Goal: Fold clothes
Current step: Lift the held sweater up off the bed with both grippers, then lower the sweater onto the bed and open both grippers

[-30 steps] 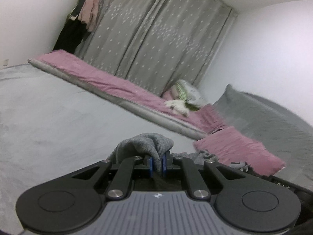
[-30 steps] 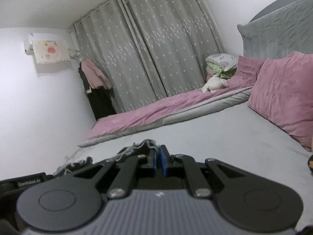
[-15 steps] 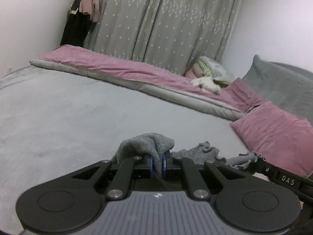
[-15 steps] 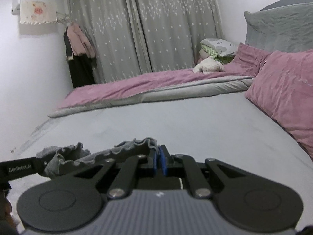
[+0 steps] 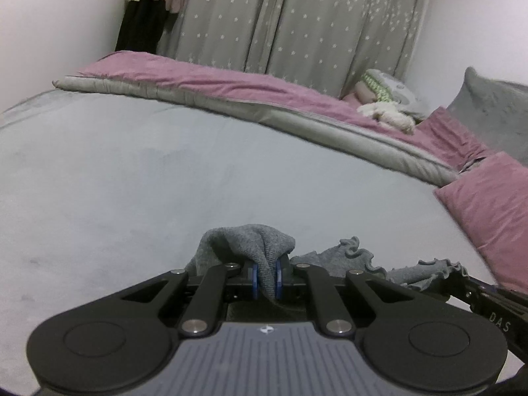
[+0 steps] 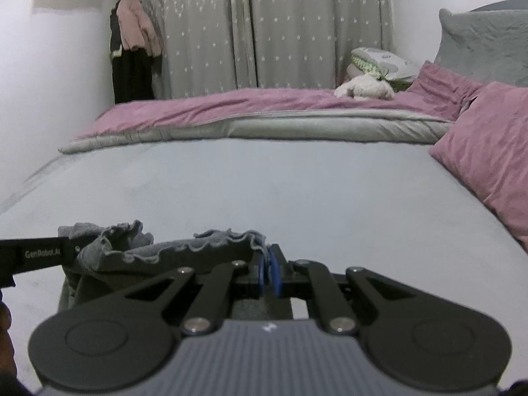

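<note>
Both tools are clenched on the grey knit garment [image 5: 250, 244]: the left tool [image 5: 265, 280] pinches a bunched fold, the right tool [image 6: 269, 272] grips its frilled edge [image 6: 211, 242], stretched between them above the bed [image 6: 280, 191].

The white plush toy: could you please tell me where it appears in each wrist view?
Left wrist: the plush toy lies upper right, on the pink blanket below the curtain.
Right wrist: the plush toy lies upper right of centre, on the same blanket.
Shared landmark: the starred curtain.
</note>
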Available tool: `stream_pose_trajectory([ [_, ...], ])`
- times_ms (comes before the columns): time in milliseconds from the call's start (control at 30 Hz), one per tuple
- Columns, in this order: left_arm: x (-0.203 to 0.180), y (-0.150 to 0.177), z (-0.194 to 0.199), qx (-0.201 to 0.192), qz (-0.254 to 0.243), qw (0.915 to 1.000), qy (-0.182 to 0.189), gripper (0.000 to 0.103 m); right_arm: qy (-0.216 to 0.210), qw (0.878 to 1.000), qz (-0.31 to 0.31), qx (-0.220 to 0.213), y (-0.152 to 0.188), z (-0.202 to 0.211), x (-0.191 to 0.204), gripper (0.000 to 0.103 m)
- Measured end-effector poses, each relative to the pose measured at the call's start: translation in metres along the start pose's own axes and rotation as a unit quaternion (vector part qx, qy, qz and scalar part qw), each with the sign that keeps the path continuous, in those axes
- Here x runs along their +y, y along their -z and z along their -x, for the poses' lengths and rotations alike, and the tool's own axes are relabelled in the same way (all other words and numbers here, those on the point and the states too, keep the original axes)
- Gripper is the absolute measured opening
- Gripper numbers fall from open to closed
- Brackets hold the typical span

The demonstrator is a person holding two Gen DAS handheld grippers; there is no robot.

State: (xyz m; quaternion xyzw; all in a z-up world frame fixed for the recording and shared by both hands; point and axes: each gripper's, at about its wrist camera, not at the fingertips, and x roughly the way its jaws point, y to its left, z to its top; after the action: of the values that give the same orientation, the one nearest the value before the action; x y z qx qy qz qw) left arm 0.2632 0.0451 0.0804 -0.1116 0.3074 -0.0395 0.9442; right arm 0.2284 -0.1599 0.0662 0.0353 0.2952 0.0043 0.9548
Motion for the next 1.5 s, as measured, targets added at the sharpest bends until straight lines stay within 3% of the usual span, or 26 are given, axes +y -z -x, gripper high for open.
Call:
stream_pose_trajectory([
  [333,0.002,0.026,-0.071,0.043,-0.006,0.9988,-0.025,0.014,-0.008,0.998,0.004,0.056,0.026,-0.080,-0.002,0.007],
  [467,0.008,0.035,-0.083,0.057,-0.006,0.9981,-0.025,0.017,-0.012,0.997,-0.002,0.072,0.035,-0.095,-0.005,0.017],
  [567,0.008,0.037,-0.084,0.061,-0.010,0.9979,-0.020,0.022,-0.016,0.996,-0.011,0.082,0.039,-0.098,-0.009,0.036],
  [867,0.011,0.038,-0.052,0.073,0.001,0.9972,-0.015,0.044,-0.026,0.994,-0.035,0.101,0.052,-0.071,-0.024,0.050],
  [1167,0.021,0.050,-0.013,0.084,0.011,0.9963,-0.018,0.053,-0.033,0.991,-0.039,0.120,0.073,-0.036,-0.024,0.056],
  [1500,0.035,0.090,0.021,0.110,0.027,0.9932,-0.025,0.057,-0.048,0.988,-0.030,0.145,0.109,0.003,-0.010,0.061],
])
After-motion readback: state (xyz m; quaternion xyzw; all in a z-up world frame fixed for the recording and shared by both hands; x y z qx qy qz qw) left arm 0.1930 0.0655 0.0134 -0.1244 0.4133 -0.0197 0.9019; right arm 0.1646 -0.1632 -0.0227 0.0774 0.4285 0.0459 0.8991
